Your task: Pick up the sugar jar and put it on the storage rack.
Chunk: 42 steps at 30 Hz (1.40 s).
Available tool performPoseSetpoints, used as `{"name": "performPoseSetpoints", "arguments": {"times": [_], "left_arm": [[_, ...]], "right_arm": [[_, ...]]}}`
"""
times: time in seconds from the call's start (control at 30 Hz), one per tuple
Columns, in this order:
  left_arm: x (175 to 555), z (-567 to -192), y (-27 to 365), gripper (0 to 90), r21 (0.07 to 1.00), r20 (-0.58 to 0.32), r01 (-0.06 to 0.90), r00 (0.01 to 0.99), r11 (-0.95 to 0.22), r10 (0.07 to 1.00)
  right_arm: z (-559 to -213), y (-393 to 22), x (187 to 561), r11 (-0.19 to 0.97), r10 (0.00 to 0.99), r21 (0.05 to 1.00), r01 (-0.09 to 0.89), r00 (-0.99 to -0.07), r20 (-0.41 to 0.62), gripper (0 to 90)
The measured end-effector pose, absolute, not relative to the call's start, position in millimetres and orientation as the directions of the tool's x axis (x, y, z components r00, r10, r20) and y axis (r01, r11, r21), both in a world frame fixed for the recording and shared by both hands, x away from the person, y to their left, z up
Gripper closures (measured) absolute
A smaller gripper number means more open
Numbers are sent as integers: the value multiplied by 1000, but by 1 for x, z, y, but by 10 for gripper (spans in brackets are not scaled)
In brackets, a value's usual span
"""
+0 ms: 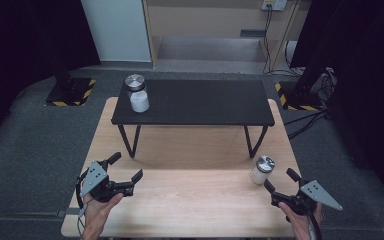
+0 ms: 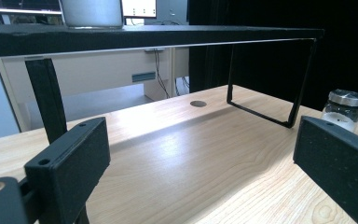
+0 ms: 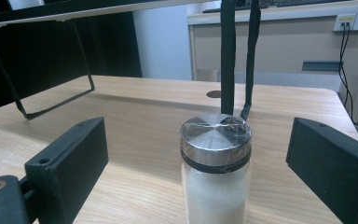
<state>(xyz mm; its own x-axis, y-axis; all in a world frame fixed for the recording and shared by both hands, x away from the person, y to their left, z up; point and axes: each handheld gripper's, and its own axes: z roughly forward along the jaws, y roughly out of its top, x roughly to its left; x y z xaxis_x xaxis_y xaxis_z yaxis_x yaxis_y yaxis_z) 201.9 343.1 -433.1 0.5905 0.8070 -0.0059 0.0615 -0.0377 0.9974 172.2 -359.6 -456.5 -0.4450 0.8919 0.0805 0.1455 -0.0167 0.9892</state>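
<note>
Lab, black curtains, hazard-taped stand bases (yellow-black)

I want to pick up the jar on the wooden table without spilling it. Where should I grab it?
Grab the jar around its glass body, just under the lid, coming level from the front. It stands upright, already between the right hand-held gripper's open jaws.

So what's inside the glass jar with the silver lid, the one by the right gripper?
The glass jar holds white grains almost up to its silver lid; its base is out of frame.
</note>
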Motion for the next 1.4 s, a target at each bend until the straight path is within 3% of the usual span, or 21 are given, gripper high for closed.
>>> {"name": "performPoseSetpoints", "arguments": {"times": [0.7, 1.4], "left_arm": [[204, -435, 344, 25, 996, -18, 79, 604, -38, 797], [206, -435, 344, 23, 996, -26, 87, 614, -35, 789]], "right_arm": [[-443, -356, 175, 27, 874, 990, 140, -485, 45, 48], [-360, -397, 174, 118, 808, 973, 200, -588, 23, 37]]}}
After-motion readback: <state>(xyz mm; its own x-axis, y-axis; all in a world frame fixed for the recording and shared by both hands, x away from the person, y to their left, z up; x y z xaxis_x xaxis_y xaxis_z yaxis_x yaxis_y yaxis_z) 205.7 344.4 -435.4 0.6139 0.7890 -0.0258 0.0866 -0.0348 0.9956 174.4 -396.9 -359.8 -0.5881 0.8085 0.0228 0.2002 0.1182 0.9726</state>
